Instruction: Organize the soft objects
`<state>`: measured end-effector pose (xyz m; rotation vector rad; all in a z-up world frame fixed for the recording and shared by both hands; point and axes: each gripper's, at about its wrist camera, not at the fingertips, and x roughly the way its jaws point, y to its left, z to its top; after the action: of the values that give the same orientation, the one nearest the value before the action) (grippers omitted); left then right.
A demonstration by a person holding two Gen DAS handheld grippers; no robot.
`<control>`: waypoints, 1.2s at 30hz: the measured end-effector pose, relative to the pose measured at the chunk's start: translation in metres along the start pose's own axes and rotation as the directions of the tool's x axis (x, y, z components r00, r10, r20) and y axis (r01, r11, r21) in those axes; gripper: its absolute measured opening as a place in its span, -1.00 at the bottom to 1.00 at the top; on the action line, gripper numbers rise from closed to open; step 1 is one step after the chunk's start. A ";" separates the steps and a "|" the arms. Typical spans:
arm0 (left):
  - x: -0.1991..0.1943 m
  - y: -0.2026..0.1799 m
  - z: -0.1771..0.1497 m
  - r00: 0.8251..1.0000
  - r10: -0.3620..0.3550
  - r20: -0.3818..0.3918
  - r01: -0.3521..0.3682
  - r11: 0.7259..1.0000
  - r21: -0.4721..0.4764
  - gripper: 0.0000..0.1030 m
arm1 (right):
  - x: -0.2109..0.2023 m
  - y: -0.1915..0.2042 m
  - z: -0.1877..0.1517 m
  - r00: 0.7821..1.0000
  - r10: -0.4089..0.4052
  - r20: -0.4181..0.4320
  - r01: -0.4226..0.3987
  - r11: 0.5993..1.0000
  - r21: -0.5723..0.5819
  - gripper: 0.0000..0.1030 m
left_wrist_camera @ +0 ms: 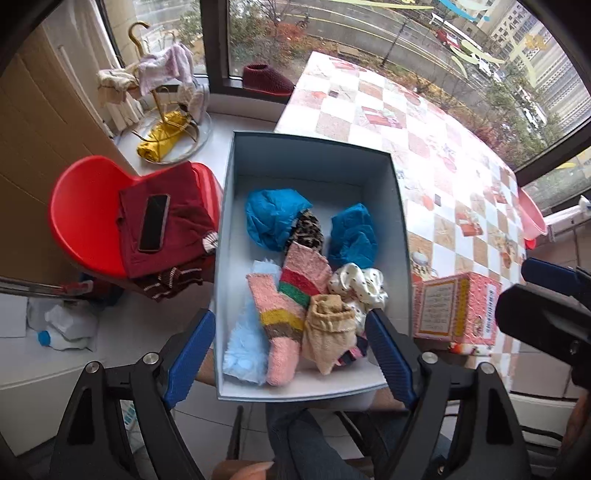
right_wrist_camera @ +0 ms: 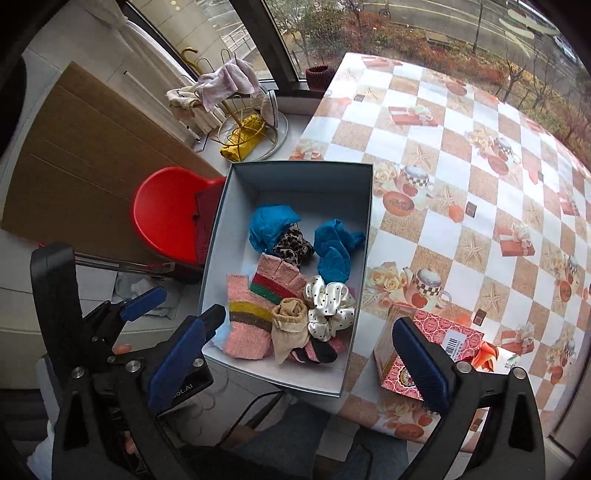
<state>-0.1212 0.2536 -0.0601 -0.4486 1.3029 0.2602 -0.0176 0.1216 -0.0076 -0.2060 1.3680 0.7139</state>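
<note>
The box (left_wrist_camera: pixel 312 155) sits at the near left corner of the table (left_wrist_camera: pixel 443 155), its end overhanging the edge. It holds two blue cloths (left_wrist_camera: pixel 275 218), one leopard piece (left_wrist_camera: pixel 308 230), two striped pink socks (left_wrist_camera: pixel 280 325), one beige sock (left_wrist_camera: pixel 328 332), one dotted scrunchie (left_wrist_camera: pixel 360 286) and one pale-blue fluffy item (left_wrist_camera: pixel 243 347). The left gripper (left_wrist_camera: pixel 291 350) and right gripper (right_wrist_camera: pixel 314 354) hang above it, each with fingers spread wide and nothing between them. A checkered cloth covers the table, with one pink carton (right_wrist_camera: pixel 428 350) beside the box. Left stands one red chair (left_wrist_camera: pixel 85 221) carrying one phone (left_wrist_camera: pixel 153 223). A window (left_wrist_camera: pixel 369 29) runs behind.
</note>
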 end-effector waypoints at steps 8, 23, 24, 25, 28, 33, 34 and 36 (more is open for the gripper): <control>-0.014 -0.014 -0.025 0.999 -0.005 -0.042 0.006 0.999 0.040 0.69 | -0.008 0.011 -0.016 1.000 -0.001 -0.009 0.000 0.999 -0.053 0.99; -0.011 -0.018 -0.049 0.993 0.021 -0.116 -0.014 0.998 0.063 0.69 | 0.009 0.006 -0.040 0.997 -0.024 -0.071 0.026 1.000 0.016 0.99; -0.011 -0.018 -0.051 0.993 0.020 -0.118 -0.012 0.998 0.065 0.69 | 0.010 0.007 -0.041 0.997 -0.025 -0.072 0.026 1.000 0.017 0.99; -0.011 -0.019 -0.053 0.992 0.021 -0.122 -0.013 0.998 0.068 0.69 | 0.010 0.007 -0.042 0.997 -0.025 -0.073 0.027 0.999 0.020 0.99; -0.011 -0.019 -0.057 0.991 0.027 -0.127 -0.018 0.997 0.078 0.69 | 0.013 0.008 -0.047 0.997 -0.024 -0.079 0.026 0.999 0.031 0.99; -0.012 -0.014 -0.061 0.990 0.038 -0.135 -0.028 0.997 0.075 0.69 | 0.015 0.011 -0.054 0.997 -0.017 -0.075 0.020 0.999 0.041 0.99; -0.012 -0.013 -0.061 0.989 0.040 -0.139 -0.030 0.997 0.075 0.69 | 0.014 0.011 -0.055 0.997 -0.016 -0.071 0.019 0.999 0.043 0.99; -0.011 -0.012 -0.063 0.988 0.046 -0.146 -0.035 0.996 0.077 0.69 | 0.015 0.011 -0.058 0.998 -0.011 -0.067 0.014 0.999 0.048 0.99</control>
<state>-0.1734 0.2146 -0.0598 -0.3842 1.4630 0.2141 -0.0712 0.1047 -0.0314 -0.2012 1.4454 0.6681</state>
